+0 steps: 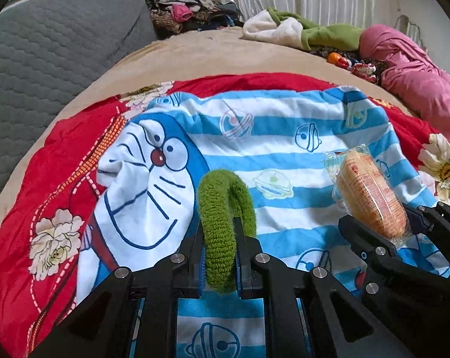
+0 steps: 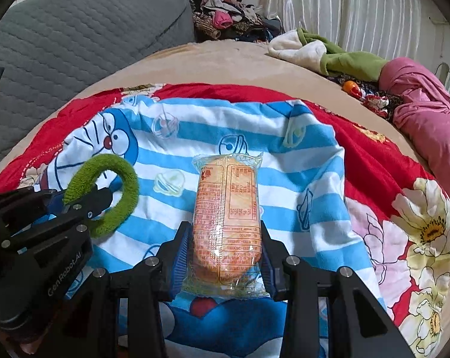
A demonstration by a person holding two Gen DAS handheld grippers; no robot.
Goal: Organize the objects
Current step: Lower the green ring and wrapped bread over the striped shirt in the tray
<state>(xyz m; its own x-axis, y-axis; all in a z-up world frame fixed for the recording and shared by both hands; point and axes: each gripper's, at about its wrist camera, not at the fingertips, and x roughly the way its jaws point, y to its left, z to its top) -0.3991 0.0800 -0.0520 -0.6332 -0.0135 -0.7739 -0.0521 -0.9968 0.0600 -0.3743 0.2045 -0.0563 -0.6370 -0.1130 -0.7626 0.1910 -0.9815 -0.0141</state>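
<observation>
Left wrist view shows my left gripper pinching a green hair tie, soft, light, squashy, held at its lower arc above the striped cloth. My right gripper clamps a wrapped snack by its sides; likely slippery film, crushable inside.
</observation>
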